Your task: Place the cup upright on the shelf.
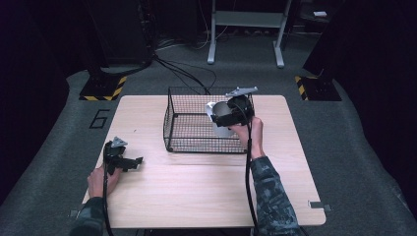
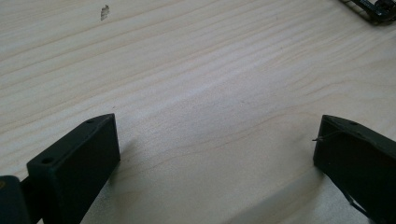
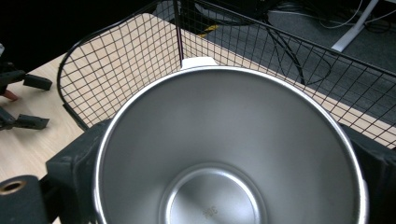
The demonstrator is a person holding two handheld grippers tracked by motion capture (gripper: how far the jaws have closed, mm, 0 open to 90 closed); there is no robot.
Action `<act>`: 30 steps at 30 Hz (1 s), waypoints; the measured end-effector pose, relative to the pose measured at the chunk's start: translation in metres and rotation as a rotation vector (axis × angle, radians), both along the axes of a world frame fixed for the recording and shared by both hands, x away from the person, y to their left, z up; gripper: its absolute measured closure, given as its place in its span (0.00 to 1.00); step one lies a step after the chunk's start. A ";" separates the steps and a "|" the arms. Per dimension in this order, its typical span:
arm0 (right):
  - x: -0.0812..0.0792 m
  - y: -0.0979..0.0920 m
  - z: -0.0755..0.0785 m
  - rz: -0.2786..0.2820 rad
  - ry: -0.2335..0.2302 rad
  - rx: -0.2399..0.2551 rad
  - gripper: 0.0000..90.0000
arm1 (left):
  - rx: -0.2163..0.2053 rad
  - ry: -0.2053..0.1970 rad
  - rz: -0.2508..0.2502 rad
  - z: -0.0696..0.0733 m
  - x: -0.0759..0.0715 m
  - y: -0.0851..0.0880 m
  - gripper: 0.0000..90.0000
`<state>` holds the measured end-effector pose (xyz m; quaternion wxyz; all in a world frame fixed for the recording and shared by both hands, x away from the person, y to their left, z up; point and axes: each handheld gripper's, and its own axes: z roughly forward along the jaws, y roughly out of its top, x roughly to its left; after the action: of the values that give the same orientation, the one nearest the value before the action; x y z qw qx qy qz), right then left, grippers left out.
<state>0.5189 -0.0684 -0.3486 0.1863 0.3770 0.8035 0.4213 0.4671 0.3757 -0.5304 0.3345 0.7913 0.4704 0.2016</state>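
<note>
Your right gripper [image 1: 231,118] is squeezing a shiny steel cup [image 3: 229,154], one black jaw on each side of it. You hold the cup over the right part of the black wire basket [image 1: 189,129], and the basket floor is right under it, so the way to go is likely straight down. The cup is round, smooth and empty, with a small white tab at its far rim. Your left gripper [image 1: 123,160] rests near the left edge of the pale wooden table [image 2: 196,70], jaws wide apart, holding nothing.
</note>
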 end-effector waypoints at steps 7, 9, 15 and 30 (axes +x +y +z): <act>0.010 0.002 -0.005 -0.016 0.014 -0.005 0.06 | -0.001 -0.001 0.001 0.000 0.000 0.000 0.00; 0.013 0.003 -0.006 -0.022 0.009 -0.008 0.06 | -0.001 -0.001 0.001 0.000 0.000 0.000 0.00; 0.019 0.006 -0.010 -0.041 0.020 -0.023 0.06 | -0.001 0.001 0.000 0.000 0.000 0.000 0.00; 0.041 0.009 -0.028 -0.066 0.062 -0.030 0.06 | -0.001 0.001 0.001 0.000 0.000 0.000 0.00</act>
<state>0.5596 -0.0593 -0.3764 0.1807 0.4132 0.8023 0.3911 0.4671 0.3756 -0.5304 0.3349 0.7910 0.4709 0.2011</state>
